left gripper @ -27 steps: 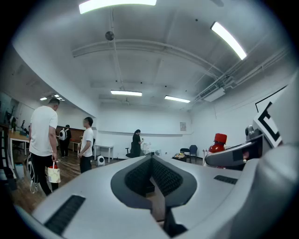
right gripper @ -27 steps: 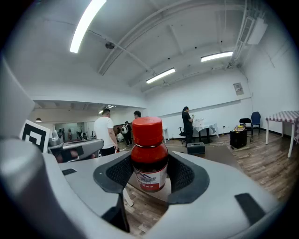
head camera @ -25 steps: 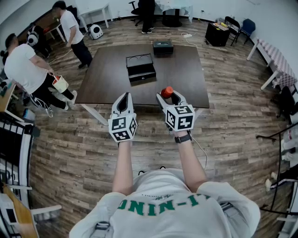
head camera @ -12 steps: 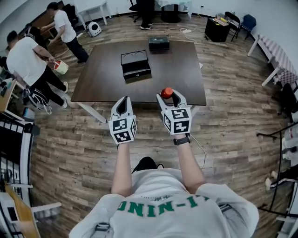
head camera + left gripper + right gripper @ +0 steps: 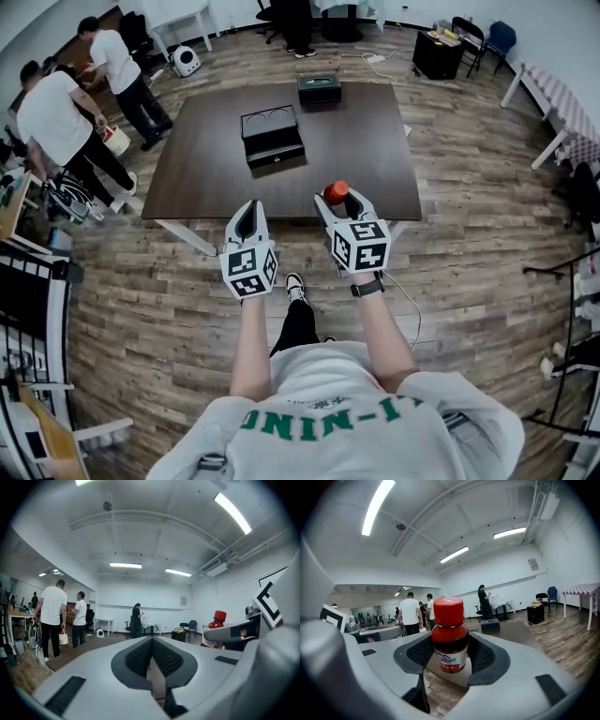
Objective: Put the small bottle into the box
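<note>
A small dark bottle with a red cap (image 5: 449, 637) stands upright between the pads of my right gripper (image 5: 450, 645), which is shut on it. In the head view the bottle (image 5: 336, 191) shows at the tip of the right gripper (image 5: 339, 199), above the near edge of the dark table (image 5: 366, 141). An open black box (image 5: 272, 138) lies on the table's middle left, well ahead of both grippers. My left gripper (image 5: 249, 210) hangs beside the right one, short of the table, shut with nothing in it (image 5: 152, 641). The left gripper view catches the bottle (image 5: 216, 623) at its right.
A second, closed black box (image 5: 320, 89) sits at the table's far edge. Two people (image 5: 56, 112) stand to the left of the table, another person at the far wall. Wooden floor surrounds the table; chairs and a small cabinet (image 5: 437, 54) stand at the back right.
The person has stepped forward, a foot now showing below the grippers. Both grippers keep their pose and the bottle stays gripped. The people at left have shifted.
</note>
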{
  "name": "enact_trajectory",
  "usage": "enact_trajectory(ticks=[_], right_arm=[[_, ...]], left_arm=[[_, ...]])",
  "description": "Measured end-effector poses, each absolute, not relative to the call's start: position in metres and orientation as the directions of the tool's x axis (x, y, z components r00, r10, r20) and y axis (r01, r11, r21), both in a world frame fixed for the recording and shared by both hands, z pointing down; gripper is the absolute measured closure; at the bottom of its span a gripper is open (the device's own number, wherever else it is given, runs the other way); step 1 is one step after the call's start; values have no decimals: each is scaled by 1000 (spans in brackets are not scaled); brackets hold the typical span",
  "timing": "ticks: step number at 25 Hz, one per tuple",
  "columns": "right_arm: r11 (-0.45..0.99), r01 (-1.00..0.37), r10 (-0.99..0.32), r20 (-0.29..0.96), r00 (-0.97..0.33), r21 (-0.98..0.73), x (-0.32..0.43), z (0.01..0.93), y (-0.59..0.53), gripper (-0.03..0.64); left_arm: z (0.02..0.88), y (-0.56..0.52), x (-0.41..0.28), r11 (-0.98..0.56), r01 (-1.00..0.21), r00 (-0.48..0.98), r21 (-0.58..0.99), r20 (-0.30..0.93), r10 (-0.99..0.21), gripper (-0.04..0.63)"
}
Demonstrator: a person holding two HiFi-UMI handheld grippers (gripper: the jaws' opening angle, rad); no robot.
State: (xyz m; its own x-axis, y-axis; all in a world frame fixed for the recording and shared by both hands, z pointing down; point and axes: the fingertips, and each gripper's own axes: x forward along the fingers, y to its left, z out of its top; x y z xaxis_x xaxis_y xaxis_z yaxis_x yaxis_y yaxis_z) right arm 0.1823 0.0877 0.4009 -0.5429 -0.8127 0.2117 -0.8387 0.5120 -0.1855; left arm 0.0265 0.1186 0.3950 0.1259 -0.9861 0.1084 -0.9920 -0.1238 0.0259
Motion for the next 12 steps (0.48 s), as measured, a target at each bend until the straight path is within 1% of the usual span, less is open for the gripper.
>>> enact_trajectory(ticks=[6, 12], right_arm=[[527, -838, -809, 216, -546, -145, 150, 399, 16, 387], [533, -828, -793, 236, -561, -177, 114, 393, -63, 387]], left_arm=[[394, 41, -1, -134, -991, 136, 29, 88, -987, 581], [374, -40, -36, -133, -991, 135, 22, 71, -988, 581]])
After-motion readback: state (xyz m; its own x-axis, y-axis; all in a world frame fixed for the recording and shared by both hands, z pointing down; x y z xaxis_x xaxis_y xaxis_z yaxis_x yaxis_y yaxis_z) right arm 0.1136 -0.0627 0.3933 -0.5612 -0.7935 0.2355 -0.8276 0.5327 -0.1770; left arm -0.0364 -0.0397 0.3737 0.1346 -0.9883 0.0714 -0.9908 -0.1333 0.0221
